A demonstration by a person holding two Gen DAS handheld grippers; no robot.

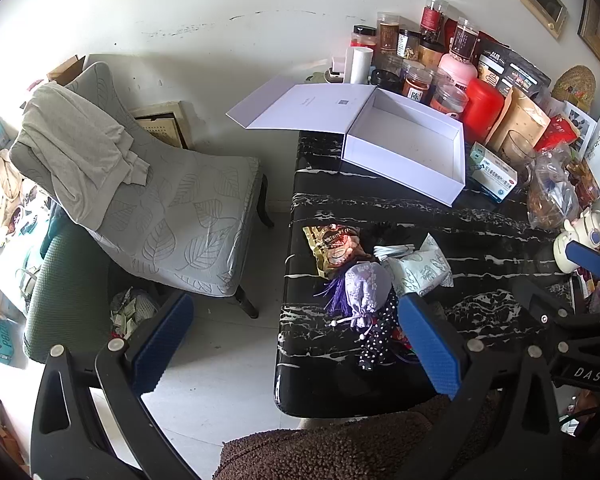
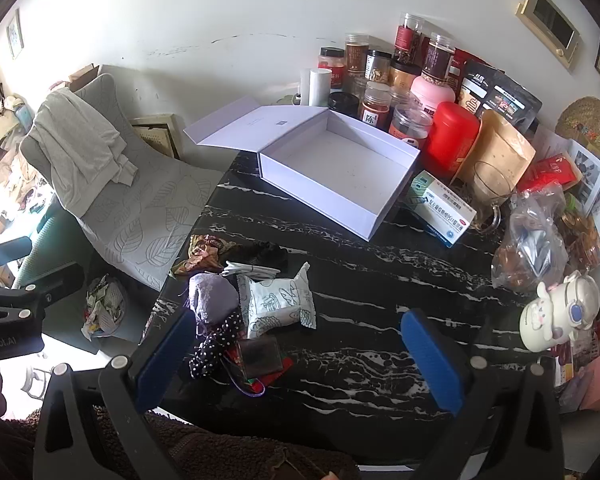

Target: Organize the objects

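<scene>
Both grippers stand fully open, nothing between the pads. Left gripper point(image 1: 296, 344) hangs tilted down over the near-left table corner, half over the floor; right gripper point(image 2: 300, 360) sits lower and more level, over bare table point(image 2: 380, 280). Small items lie in a loose heap just ahead of both: lilac pouch point(image 2: 212, 296), dotted pouch point(image 2: 216, 344) touching it, white packet point(image 2: 276, 304) beside, snack bag point(image 2: 204, 252) behind, a dark wallet-like item point(image 2: 260, 356) nearest the right gripper. White box point(image 2: 332, 168) sits open and empty further back, lid flap hanging off the table edge. Risks, as judged: pouches overlap, so closing on one may drag its neighbour or snag the drawstring cords; heap lies near the table edge, so a nudge leftward could tip items to the floor; soft pouches may slip from the pads; jars point(image 2: 380, 92) crowd the box's far side.
</scene>
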